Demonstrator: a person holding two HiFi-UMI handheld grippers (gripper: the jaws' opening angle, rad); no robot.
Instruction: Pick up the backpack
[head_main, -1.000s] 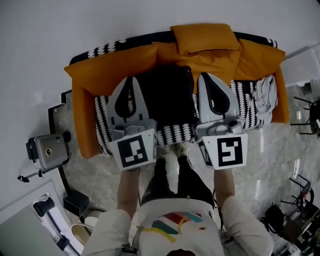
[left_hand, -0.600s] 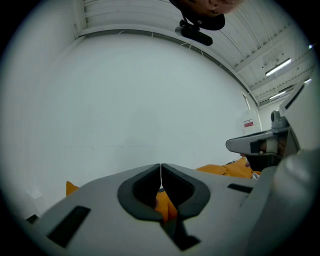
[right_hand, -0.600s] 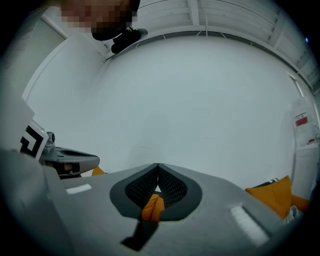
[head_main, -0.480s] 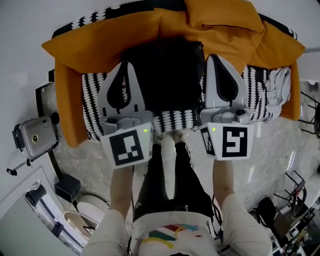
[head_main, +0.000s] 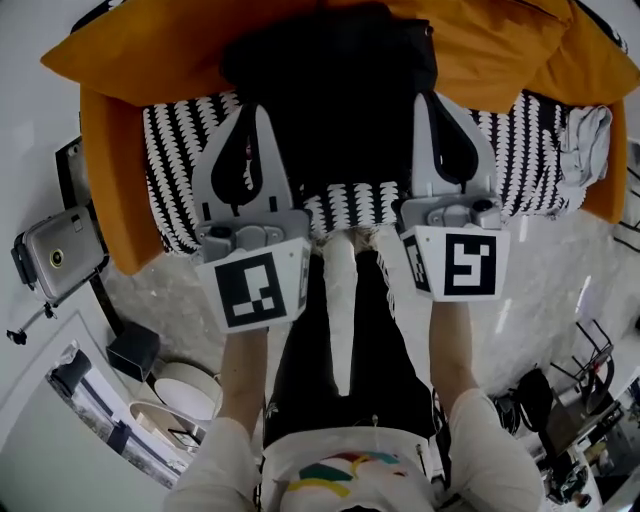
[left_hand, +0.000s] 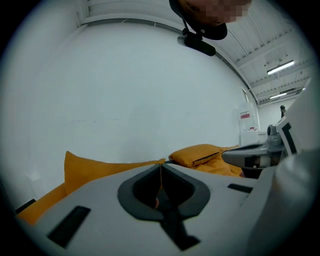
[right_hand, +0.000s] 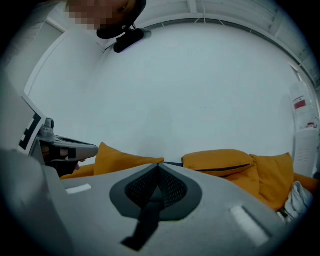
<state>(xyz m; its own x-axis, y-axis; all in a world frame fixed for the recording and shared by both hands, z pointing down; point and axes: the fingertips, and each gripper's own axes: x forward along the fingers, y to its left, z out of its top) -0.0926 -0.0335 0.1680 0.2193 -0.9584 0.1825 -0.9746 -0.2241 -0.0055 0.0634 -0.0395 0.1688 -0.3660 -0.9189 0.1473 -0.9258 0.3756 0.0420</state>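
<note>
Holds the left gripper (head_main: 258, 110) and right gripper (head_main: 425, 97) about level over the front of the sofa (head_main: 180, 170), jaws pressed together on both, nothing between them. Brackets the backpack (head_main: 330, 90) that way: black, lying mid-seat on the sofa against its orange cushion (head_main: 150, 50), one gripper just beside each flank. Probably spaced so as to take the bag from both sides at once, given a soft, wide load. Touches nothing yet, as far as can be told. Needs jaws parted before any grip on strap or fabric. Leaves alone the cloth (head_main: 585, 140) at the sofa's right end and the camera (head_main: 55, 250) off its left end.
</note>
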